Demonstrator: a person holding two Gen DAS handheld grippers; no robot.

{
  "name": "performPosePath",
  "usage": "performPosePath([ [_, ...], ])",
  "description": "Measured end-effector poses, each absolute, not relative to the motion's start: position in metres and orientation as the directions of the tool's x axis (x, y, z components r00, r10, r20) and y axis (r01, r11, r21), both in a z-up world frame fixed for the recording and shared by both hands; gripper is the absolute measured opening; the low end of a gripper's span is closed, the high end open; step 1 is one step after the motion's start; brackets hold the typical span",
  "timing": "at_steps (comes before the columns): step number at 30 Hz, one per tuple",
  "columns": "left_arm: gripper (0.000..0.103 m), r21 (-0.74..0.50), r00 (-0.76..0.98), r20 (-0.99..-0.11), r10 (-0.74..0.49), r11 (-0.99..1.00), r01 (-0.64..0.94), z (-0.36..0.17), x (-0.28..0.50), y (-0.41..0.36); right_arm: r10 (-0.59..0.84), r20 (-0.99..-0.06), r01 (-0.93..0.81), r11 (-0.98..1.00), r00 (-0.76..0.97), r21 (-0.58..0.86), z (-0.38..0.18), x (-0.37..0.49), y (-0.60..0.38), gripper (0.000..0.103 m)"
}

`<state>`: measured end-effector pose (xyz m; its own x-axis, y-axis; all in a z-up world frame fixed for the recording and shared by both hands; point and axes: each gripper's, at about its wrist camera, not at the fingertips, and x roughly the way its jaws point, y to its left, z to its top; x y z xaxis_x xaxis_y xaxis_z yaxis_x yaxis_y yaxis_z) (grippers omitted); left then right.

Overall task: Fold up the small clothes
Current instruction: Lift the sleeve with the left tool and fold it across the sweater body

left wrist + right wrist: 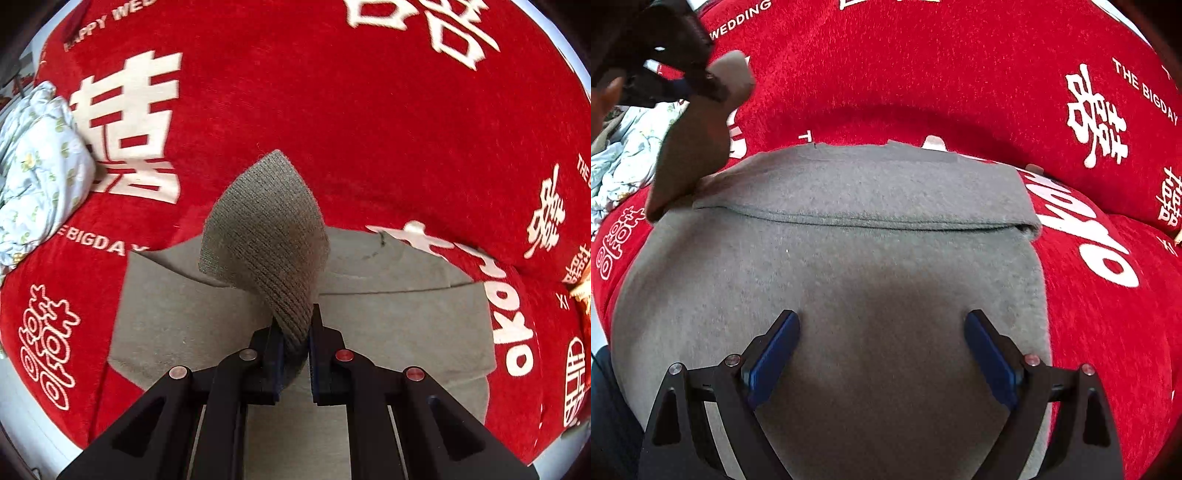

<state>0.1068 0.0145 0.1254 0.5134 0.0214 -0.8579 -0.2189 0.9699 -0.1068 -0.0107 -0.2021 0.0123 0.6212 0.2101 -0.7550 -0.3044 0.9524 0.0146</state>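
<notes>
A small grey garment (388, 325) lies flat on a red blanket, with one part folded over its far half (871, 188). My left gripper (295, 321) is shut on the garment's ribbed cuff (266, 229) and holds that sleeve up above the cloth. In the right wrist view the left gripper (713, 79) shows at the upper left with the sleeve (690, 147) hanging from it. My right gripper (882, 328) is open and empty, its blue pads (775, 354) low over the near half of the garment.
The red blanket (332, 110) with white lettering covers the whole surface. A bunched pale floral cloth (37, 166) lies at the left; it also shows in the right wrist view (624, 162). The blanket's edge and a pale floor show at the lower left.
</notes>
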Motion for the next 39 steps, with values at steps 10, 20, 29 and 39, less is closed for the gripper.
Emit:
performPosePath([
  [10,0.011,-0.064,0.486,-0.874,0.007,0.99,-0.129,0.109,0.126,-0.048,0.214,-0.737,-0.299,0.954,0.641,0.017,0.011,-0.022,-0.207,0.093],
  [20,0.011,-0.031,0.464,-0.886,-0.023,0.999,-0.01,0.092,0.138,-0.12,0.232,-0.714,-0.325,0.946,0.66,0.007,0.009,-0.031,-0.207,0.093],
  [29,0.011,-0.045,0.417,-0.905,-0.09,0.992,0.114,0.067,0.145,-0.162,0.238,-0.695,-0.327,0.945,0.679,0.004,0.008,-0.036,-0.205,0.093],
  [39,0.011,-0.007,0.388,-0.92,-0.062,0.99,0.142,0.044,0.156,-0.181,0.231,-0.674,-0.321,0.947,0.702,-0.01,0.006,-0.04,-0.204,0.093],
])
